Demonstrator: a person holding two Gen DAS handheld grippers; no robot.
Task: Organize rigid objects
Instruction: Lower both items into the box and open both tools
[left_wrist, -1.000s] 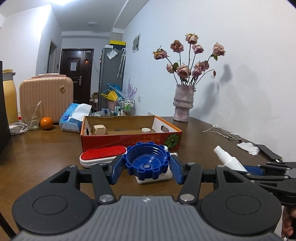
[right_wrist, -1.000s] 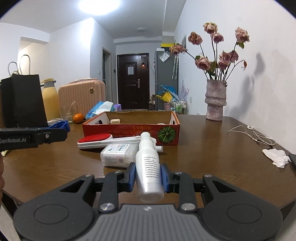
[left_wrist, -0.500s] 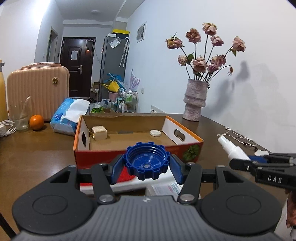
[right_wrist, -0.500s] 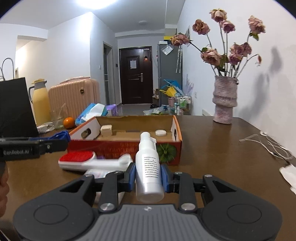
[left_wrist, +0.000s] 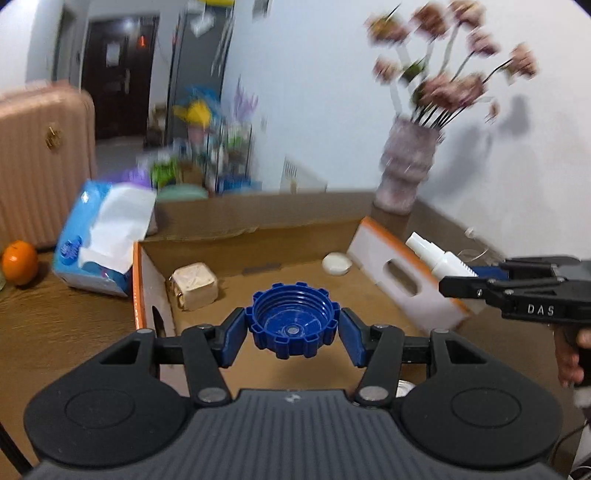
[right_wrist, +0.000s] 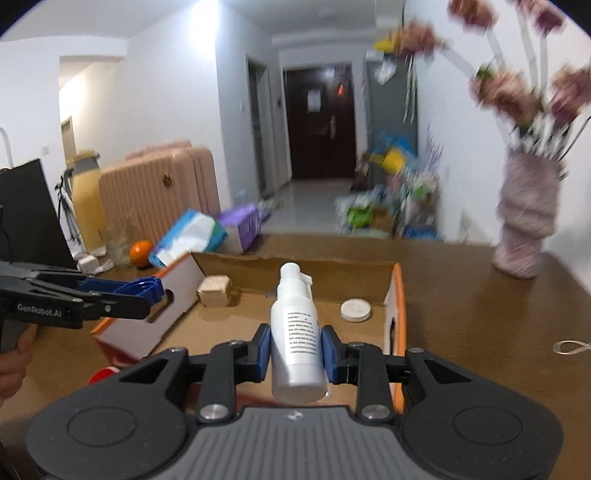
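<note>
left gripper (left_wrist: 292, 329) clamps the blue cap (left_wrist: 292, 325), right gripper (right_wrist: 295, 347) the spray bottle (right_wrist: 296, 339); both seemingly over the cardboard box (left_wrist: 255, 225), so lower before letting go.

Brown wooden desk (right_wrist: 461, 314) carries open cardboard box (left_wrist: 406, 273), tissue pack (left_wrist: 99, 243), orange (left_wrist: 19, 262), pink vase (right_wrist: 526, 221) at far right, thin cable (right_wrist: 570, 347) near right edge.

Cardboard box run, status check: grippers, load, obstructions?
Left gripper shut on blue ridged plastic cap. Right gripper shut on white spray bottle. Both over open cardboard box; nothing blocking.
</note>
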